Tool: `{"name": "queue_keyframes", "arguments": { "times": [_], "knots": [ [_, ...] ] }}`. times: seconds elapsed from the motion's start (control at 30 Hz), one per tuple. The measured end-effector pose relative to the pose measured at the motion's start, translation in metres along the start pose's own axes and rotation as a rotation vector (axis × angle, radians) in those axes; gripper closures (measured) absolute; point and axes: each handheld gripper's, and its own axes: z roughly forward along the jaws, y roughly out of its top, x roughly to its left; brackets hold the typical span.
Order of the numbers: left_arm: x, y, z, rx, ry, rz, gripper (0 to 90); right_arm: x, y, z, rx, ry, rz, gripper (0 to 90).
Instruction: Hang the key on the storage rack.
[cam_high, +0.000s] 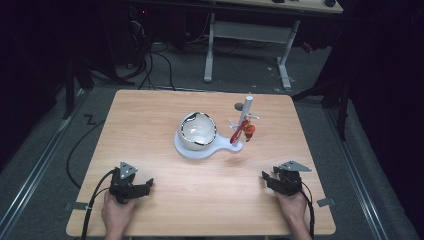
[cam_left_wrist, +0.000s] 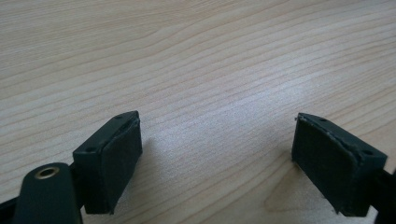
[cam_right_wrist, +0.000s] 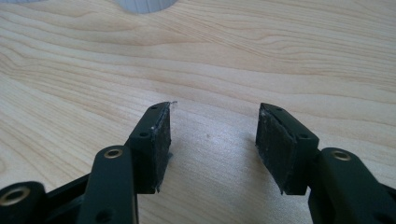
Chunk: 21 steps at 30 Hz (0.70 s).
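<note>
One white bowl (cam_high: 198, 131) with a shiny rim sits on one white base plate (cam_high: 190, 149) a little beyond the middle of the wooden tabletop (cam_high: 150, 125). At the right end of the same plate one slim white post (cam_high: 245, 116) stands upright, with small red and orange pieces (cam_high: 246, 132) hanging against its lower half; what these are is too small to tell. The plate lies well apart from all four tabletop edges, and bare wood runs wide on both sides and across the whole near half. Two grippers rest low on that near half, well apart from each other and from the plate. The left gripper (cam_high: 141, 187) is held by a hand (cam_high: 117, 212) near the left corner, jaws pointing right and spread wide over bare wood. The right gripper (cam_high: 267, 179) is held by the other hand (cam_high: 292, 207) near the right corner, jaws pointing left and parted with nothing between them.
</note>
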Motion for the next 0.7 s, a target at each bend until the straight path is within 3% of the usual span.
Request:
{"name": "queue_keyframes", "arguments": {
  "times": [0.27, 0.33, 0.7],
  "knots": [
    [0.0000, 0.0000, 0.0000, -0.001, 0.000, 0.000, 16.7, 0.0001, 0.0004, 0.0012, 0.011, -0.009, -0.007, 43.9],
    [0.0000, 0.0000, 0.0000, -0.001, 0.000, 0.001, 16.7, 0.0033, 0.0005, 0.0017, 0.018, -0.027, -0.031, 42.7],
    [-0.0002, -0.0002, -0.0002, -0.001, -0.001, 0.000, 16.7, 0.0028, 0.0004, 0.0019, 0.021, -0.038, -0.015, 38.5]
  ]
}}
